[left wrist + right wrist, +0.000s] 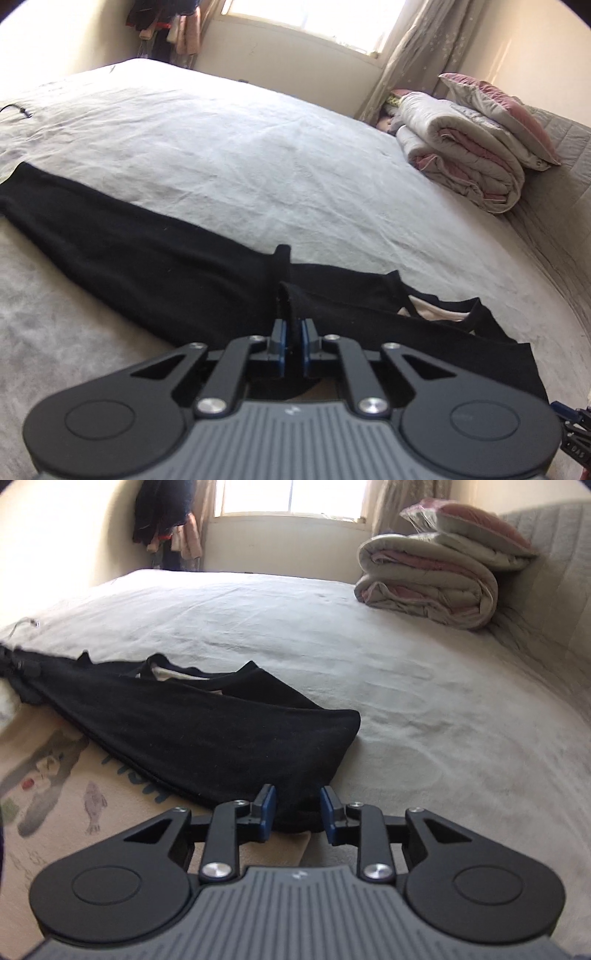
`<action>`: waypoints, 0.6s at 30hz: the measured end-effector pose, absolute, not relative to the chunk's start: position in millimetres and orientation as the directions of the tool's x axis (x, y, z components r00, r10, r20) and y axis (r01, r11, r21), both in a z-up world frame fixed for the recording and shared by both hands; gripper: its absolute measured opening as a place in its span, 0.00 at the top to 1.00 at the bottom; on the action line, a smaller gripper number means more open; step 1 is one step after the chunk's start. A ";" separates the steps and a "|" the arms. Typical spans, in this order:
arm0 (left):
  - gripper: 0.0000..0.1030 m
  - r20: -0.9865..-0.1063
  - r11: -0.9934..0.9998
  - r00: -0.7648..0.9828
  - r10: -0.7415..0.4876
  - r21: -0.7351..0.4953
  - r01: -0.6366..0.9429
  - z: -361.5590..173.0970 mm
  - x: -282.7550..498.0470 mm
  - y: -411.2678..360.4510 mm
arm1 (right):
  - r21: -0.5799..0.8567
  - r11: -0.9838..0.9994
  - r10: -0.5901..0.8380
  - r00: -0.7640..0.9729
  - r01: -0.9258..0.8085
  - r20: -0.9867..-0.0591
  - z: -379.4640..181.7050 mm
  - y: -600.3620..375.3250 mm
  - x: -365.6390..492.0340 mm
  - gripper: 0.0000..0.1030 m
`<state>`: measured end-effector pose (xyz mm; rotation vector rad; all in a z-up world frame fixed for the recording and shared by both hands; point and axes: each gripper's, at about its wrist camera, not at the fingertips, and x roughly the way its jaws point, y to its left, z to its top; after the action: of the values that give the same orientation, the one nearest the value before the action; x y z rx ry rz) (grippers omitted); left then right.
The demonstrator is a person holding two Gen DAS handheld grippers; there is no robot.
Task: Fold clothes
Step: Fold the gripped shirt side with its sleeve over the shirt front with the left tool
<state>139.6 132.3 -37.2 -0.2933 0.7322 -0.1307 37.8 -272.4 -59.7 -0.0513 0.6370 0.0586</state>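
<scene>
Black, soft knit fabric is what I work with: a long black garment lies stretched across the pale grey bed sheet, near the edge of the bed where I stand. It is not yet a neat package. One end runs far away to the left and lies rather flat, but the nearer end is still loose, with an opening where a light lining shows.

My left hand-held gripper is clenched on a raised strip of this black cloth, and the fabric stands up between the blue pads. My right hand-held gripper has the garment's corner between its fingers, but the pads stand apart from it, so I judge it is not yet pinching.

So I think the folding is only at its beginning: both ends must be held, then brought over. The rolled quilt waits far behind.
</scene>
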 end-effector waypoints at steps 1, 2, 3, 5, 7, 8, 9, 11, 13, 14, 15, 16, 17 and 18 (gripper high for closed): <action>0.92 -0.646 0.952 0.734 -0.212 -0.305 0.007 -38.6 140.3 132.4 | 0.011 0.998 0.052 0.799 -0.057 -0.599 -58.4 -277.5 39.0 0.69; 0.92 -0.652 0.953 0.730 -0.206 -0.302 0.000 -40.1 140.9 132.0 | 0.052 0.998 0.064 0.797 -0.041 -0.600 -56.6 -283.6 40.2 0.69; 0.92 -0.662 0.956 0.722 -0.202 -0.293 -0.002 -41.8 141.6 131.0 | 0.092 0.995 0.075 0.796 -0.024 -0.601 -55.0 -289.5 41.3 0.66; 0.92 -0.694 0.963 0.693 -0.195 -0.268 0.003 -47.4 144.6 127.8 | 0.153 0.988 0.083 0.792 0.014 -0.605 -53.5 -298.5 43.3 0.65; 0.90 -0.708 0.962 0.678 -0.198 -0.273 -0.003 -52.9 146.3 129.0 | 0.193 0.980 0.083 0.789 0.045 -0.608 -53.1 -304.7 46.3 0.65; 0.88 -0.713 0.961 0.672 -0.201 -0.278 -0.008 -55.5 146.8 129.9 | 0.196 0.979 0.074 0.794 0.058 -0.603 -52.2 -304.7 45.8 0.65; 0.85 -0.709 0.958 0.675 -0.203 -0.286 -0.012 -55.3 146.7 131.6 | 0.198 0.978 0.064 0.799 0.069 -0.598 -51.3 -304.6 45.3 0.65; 0.86 -0.677 0.955 0.709 -0.200 -0.296 -0.013 -50.2 143.4 134.5 | 0.188 0.980 0.057 0.810 0.066 -0.583 -48.9 -302.4 45.2 0.65; 0.86 -0.645 0.955 0.737 -0.205 -0.297 0.006 -45.8 140.6 135.8 | 0.183 0.982 0.062 0.820 0.053 -0.569 -47.3 -299.7 45.8 0.65; 0.85 -0.629 0.955 0.749 -0.209 -0.297 0.017 -43.7 139.3 136.3 | 0.179 0.983 0.064 0.823 0.046 -0.565 -47.3 -298.5 47.1 0.65; 0.82 -0.627 0.955 0.750 -0.213 -0.294 0.026 -43.4 139.5 136.3 | 0.176 0.984 0.069 0.821 0.039 -0.567 -48.1 -297.3 48.9 0.65; 0.80 -0.647 0.961 0.736 -0.199 -0.274 0.020 -46.2 141.4 135.2 | 0.172 0.985 0.074 0.817 0.032 -0.571 -49.0 -295.9 50.6 0.65; 0.78 -0.673 0.969 0.718 -0.176 -0.246 0.008 -50.1 143.8 133.6 | 0.165 0.986 0.077 0.806 0.025 -0.587 -51.3 -294.1 53.0 0.65; 0.78 -0.688 0.972 0.707 -0.162 -0.235 -0.005 -53.7 145.0 134.3 | 0.156 0.988 0.079 0.793 0.020 -0.604 -53.9 -292.2 55.6 0.65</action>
<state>145.0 134.3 -53.7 -0.2269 0.7821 -0.0881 55.6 -292.2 -53.9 0.1576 0.6550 0.0321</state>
